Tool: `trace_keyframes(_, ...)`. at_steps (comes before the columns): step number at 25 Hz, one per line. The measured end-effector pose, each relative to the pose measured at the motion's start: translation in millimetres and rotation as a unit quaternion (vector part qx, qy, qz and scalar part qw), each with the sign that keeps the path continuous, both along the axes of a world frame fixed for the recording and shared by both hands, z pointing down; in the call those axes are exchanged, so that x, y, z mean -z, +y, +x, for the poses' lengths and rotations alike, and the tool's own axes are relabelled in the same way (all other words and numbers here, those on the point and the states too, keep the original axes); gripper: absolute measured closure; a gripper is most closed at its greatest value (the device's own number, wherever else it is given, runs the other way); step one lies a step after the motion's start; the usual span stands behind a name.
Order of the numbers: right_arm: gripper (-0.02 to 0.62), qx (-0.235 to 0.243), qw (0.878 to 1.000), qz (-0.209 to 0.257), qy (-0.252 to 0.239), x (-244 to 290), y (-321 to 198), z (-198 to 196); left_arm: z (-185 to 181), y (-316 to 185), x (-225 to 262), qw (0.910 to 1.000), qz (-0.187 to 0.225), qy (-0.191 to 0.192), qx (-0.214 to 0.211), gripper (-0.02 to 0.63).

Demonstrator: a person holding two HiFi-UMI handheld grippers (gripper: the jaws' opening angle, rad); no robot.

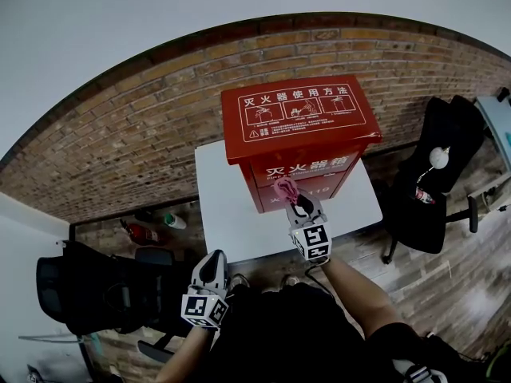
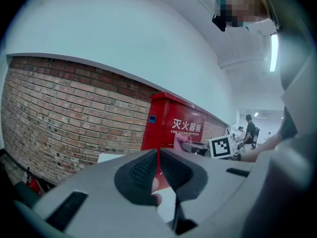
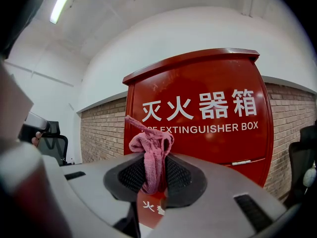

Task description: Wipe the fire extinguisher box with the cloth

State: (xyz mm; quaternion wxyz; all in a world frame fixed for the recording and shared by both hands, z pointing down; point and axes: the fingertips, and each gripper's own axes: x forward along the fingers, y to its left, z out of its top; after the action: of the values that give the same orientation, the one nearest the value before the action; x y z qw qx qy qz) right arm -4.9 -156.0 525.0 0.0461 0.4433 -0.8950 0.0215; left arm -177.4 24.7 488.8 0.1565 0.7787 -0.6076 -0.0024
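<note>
The red fire extinguisher box [image 1: 299, 134] stands on a small white table [image 1: 227, 214], against the brick wall. Just in front of its lower front panel my right gripper [image 1: 291, 194] is shut on a bunched pink cloth [image 1: 285, 188]. The right gripper view shows the cloth [image 3: 151, 148] pinched between the pads and sticking up before the box's white lettering [image 3: 208, 108]; whether it touches the panel is unclear. My left gripper [image 1: 213, 266] hangs off the table's near left corner, shut with nothing in it. The left gripper view looks over its jaws [image 2: 157, 155] at the box's side [image 2: 173, 123].
A black office chair [image 1: 88, 294] stands at lower left and another [image 1: 435, 182] to the right of the table. A red extinguisher [image 1: 144, 232] and a bottle [image 1: 172, 220] lie on the floor by the brick wall [image 1: 120, 134]. People [image 2: 250, 128] stand far off.
</note>
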Motion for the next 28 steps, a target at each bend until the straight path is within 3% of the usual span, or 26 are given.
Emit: trace_keyframes(28, 0.503, -0.047, 0.999, 0.01, 0.012, -3, -19, 81, 28, 17, -9, 0.9999, -0.013, -0.006, 0.005, 0.572)
